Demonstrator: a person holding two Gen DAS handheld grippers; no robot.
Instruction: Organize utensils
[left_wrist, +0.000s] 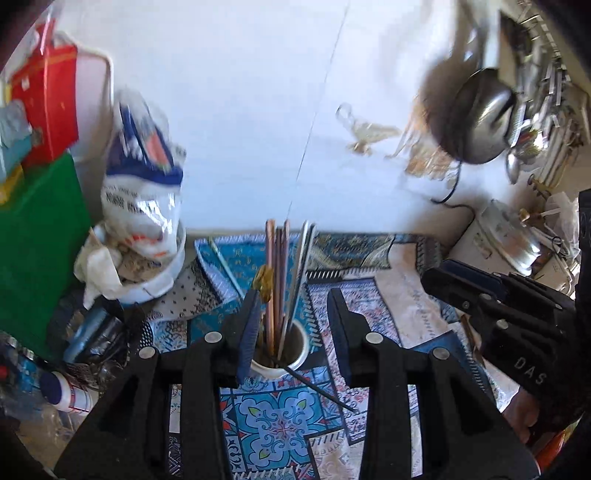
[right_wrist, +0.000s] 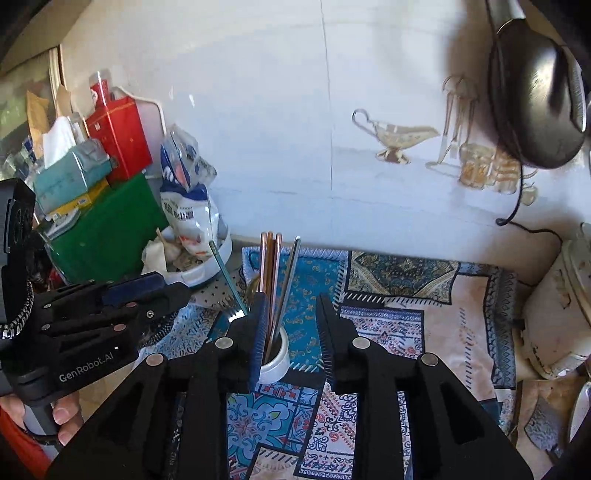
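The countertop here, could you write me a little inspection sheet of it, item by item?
Surface: counter under a patterned blue cloth, white wall behind.
Job's things: white cup upright, holding copper chopsticks, a silver utensil and others; a thin dark stick lies on the cloth by the cup.
Clutter: green box, red box, tissue pack, plastic bag in a white tub.
Grippers: left gripper open, its fingers either side of the cup; right gripper open, empty.
Cables: black cord hanging down the wall.
Surroundings: dark ladle hanging, a white appliance at right.
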